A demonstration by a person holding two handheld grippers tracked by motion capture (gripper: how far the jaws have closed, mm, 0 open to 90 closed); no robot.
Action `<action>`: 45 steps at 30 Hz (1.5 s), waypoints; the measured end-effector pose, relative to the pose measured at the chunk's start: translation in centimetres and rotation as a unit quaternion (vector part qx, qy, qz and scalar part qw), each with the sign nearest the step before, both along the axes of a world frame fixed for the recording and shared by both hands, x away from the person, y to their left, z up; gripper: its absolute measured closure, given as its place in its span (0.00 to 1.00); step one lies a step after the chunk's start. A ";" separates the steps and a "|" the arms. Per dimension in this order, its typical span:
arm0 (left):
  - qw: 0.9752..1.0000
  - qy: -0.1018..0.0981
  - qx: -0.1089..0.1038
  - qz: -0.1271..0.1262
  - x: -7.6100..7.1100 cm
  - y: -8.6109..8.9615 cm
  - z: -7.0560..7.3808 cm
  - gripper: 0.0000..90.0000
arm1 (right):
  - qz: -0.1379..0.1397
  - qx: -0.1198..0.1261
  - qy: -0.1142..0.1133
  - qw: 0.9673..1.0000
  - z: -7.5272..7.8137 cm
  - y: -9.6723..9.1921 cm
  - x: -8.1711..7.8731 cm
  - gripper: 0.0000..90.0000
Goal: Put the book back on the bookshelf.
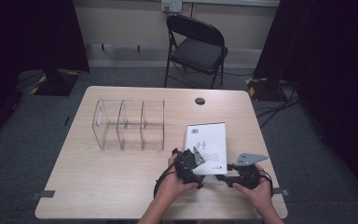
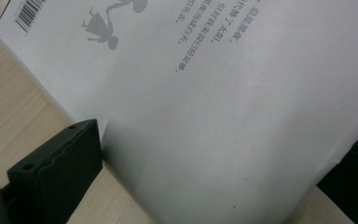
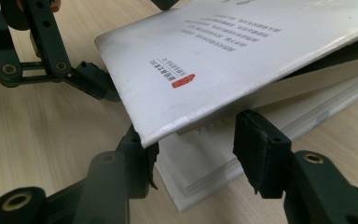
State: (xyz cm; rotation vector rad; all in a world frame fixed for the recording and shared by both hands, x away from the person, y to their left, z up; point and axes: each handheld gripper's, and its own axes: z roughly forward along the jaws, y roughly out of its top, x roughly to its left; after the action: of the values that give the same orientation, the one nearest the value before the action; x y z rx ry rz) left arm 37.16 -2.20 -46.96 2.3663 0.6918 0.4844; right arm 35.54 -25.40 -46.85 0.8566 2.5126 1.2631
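White paperback book is lying near the front right of the surface, well apart from the clear acrylic organizer at rear left. Left gripper is sitting at the book's near left corner, jaws spread wide around the cover, not pressing. Right gripper is sitting at the near edge, jaws partly apart, straddling the corner where the cover is lifting off the pages; actual pad contact is hard to make out. Bare surface is lying open left of the hands.
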 end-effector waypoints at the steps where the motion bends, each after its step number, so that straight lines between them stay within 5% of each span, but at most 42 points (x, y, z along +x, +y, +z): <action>1: 1.000 0.002 -0.002 0.000 0.0 0.0 0.0 0.00 | -0.001 0.000 0.000 1.000 0.0 0.0 0.0 0.56; 11: 1.000 -0.011 0.007 -0.004 -0.3 -0.3 0.1 0.00 | -0.003 0.003 -0.002 1.000 0.1 0.0 0.0 0.57; 15: 0.999 -0.020 -0.012 -0.039 -0.5 -0.9 0.9 0.07 | -0.003 0.014 0.003 1.000 0.2 -0.1 0.0 0.57; 19: 0.999 -0.024 -0.001 -0.038 -0.4 -1.7 0.6 0.00 | -0.006 0.013 0.004 1.000 0.2 0.0 0.0 0.57; 29: 0.997 -0.060 0.029 -0.038 -0.5 -2.3 0.0 0.00 | -0.008 0.019 0.008 1.000 0.2 0.2 0.1 0.58; 31: 0.996 -0.073 0.039 -0.041 -0.6 -2.1 0.2 0.07 | -0.005 0.015 0.008 1.000 0.2 0.2 0.1 0.58; 35: 0.996 -0.067 0.021 -0.048 -0.5 -1.6 0.6 0.17 | -0.005 0.020 0.008 1.000 -0.1 0.0 0.1 0.58; 39: 0.996 -0.067 0.039 -0.053 -0.5 -1.8 0.7 0.18 | -0.001 -0.007 0.001 1.000 -0.2 0.3 0.0 0.55; 45: 0.996 -0.064 0.031 -0.053 -0.5 -1.8 0.7 0.19 | -0.006 -0.026 -0.001 1.000 -0.4 0.0 0.1 0.51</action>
State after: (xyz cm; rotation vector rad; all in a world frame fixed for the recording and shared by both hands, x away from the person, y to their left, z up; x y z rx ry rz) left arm 36.63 -4.02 -46.29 2.3906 0.4961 0.6125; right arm 35.63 -25.36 -47.26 0.8578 2.5229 1.1876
